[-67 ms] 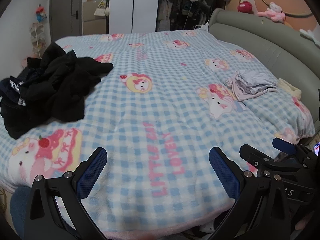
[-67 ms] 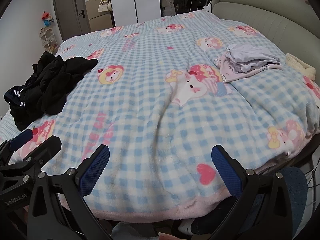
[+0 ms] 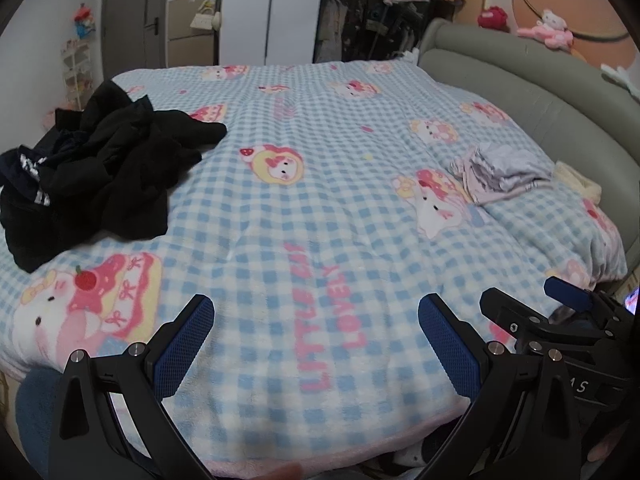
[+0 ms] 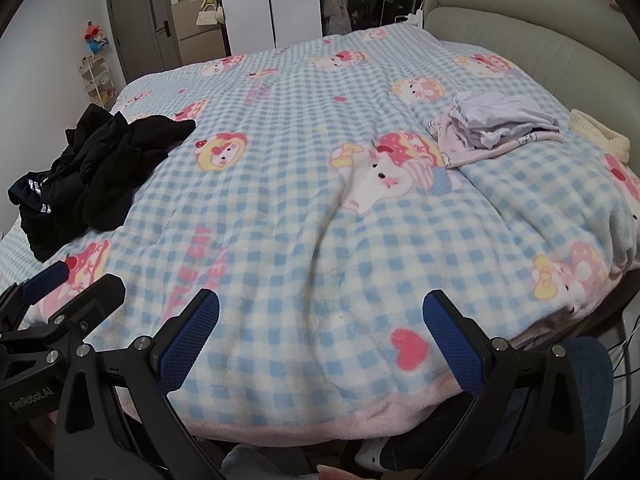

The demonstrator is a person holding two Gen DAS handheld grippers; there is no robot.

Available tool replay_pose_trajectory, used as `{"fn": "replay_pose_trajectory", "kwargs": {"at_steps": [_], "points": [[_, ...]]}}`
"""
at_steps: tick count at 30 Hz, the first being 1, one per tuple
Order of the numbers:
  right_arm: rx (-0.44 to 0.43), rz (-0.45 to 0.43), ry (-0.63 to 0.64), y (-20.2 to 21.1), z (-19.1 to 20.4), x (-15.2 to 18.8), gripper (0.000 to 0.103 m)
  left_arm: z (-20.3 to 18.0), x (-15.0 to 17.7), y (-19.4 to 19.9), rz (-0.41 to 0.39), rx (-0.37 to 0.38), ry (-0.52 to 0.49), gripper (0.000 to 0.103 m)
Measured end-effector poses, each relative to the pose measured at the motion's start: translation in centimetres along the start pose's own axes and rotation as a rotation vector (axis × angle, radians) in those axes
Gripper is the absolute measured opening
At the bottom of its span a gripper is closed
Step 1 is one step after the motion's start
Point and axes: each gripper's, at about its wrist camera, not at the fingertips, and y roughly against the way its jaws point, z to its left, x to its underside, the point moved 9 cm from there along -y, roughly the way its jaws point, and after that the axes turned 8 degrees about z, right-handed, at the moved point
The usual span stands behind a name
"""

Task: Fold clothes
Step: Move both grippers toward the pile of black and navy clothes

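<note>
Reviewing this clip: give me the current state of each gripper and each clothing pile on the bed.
left gripper: open, empty, above the near blanket edge.
right gripper: open, empty.
black clothes: crumpled heap, unfolded.
lavender clothes: folded stack near the headboard.
blanket: spread over the bed.

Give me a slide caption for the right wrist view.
Open right tool over checked blanket; black clothes left, folded pile right.

Open blanket (image 3: 320, 216) mid-bed between black clothes heap (image 3: 100, 168) left and folded pale garments (image 3: 500, 168) right.
</note>
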Motion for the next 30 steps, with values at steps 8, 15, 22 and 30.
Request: {"fn": "replay_pose_trajectory", "kwargs": {"at_steps": [8, 15, 22, 30], "points": [[-0.026, -0.09, 0.046, 2.2, 0.9, -1.5, 0.103, 0.2, -1.0, 1.4, -0.024, 0.111, 0.069, 0.103], [-0.1, -0.106, 0.092, 2.7, 2.4, -2.0, 0.103, 2.9, -2.0, 1.6, -0.038, 0.116, 0.129, 0.103], [-0.253, -0.015, 0.202, 0.2, 8.7, -2.0, 0.103, 8.6, -2.5, 1.7, -0.059, 0.082, 0.218, 0.103], [-0.285, 0.009, 0.433, -2.0, 20.7, -7.1, 0.103, 22.3, -3.5, 1.3, -0.062, 0.056, 0.463, 0.103]]}}
